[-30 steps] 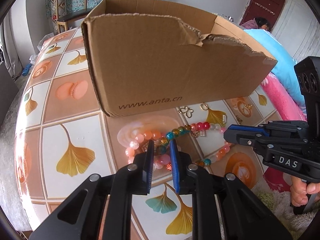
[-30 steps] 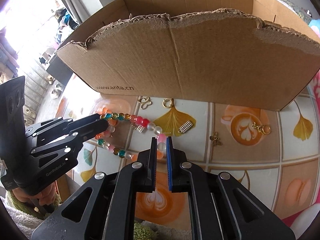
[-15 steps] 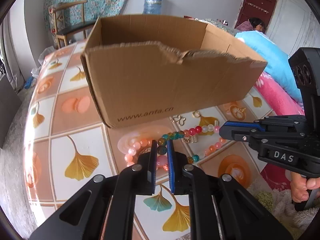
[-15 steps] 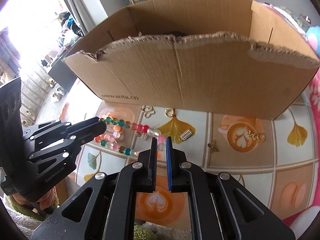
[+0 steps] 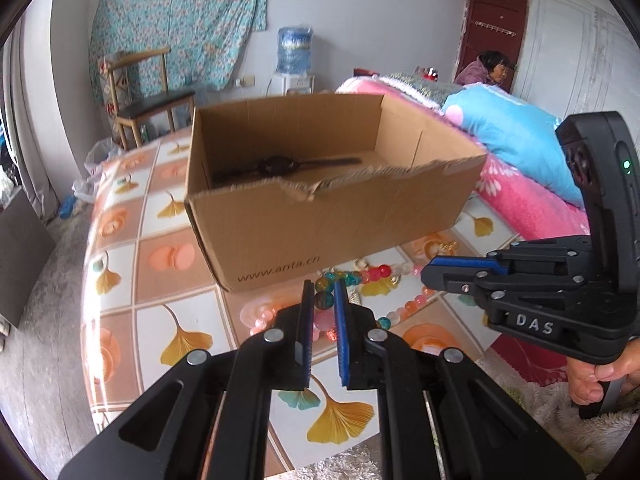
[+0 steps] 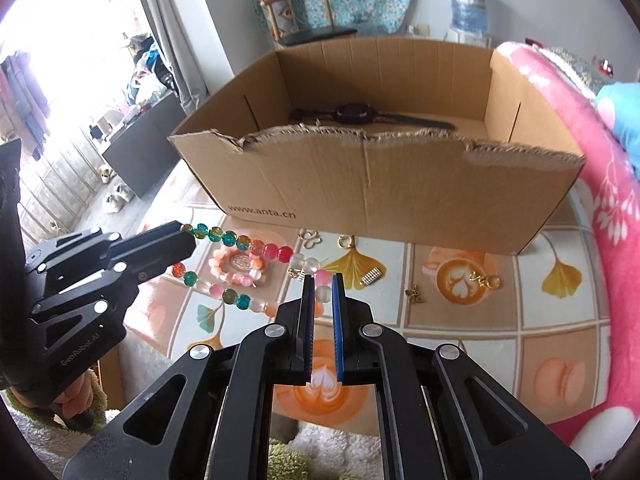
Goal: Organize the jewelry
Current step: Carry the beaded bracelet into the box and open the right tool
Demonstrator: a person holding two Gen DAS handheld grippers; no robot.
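Observation:
A necklace of coloured beads (image 6: 256, 246) hangs stretched between both grippers above the table, in front of an open cardboard box (image 6: 372, 184). My left gripper (image 5: 323, 294) is shut on beads at one end; it also shows in the right wrist view (image 6: 188, 236). My right gripper (image 6: 322, 284) is shut on a pale bead at the other end; it also shows in the left wrist view (image 5: 430, 274). A black watch (image 6: 360, 114) lies inside the box. A pink bead bracelet (image 6: 236, 266) lies on the table below the necklace.
Small gold charms (image 6: 416, 294), a silver charm (image 6: 372, 276) and a gold clasp (image 6: 486, 280) lie on the patterned tablecloth (image 6: 540, 320) in front of the box. A pink and blue bed (image 5: 520, 168) is at the right. A chair (image 5: 148, 100) stands behind the table.
Both grippers have risen and pulled back from the box with the necklace, lifting it off the table. The box interior and the watch have come into view.

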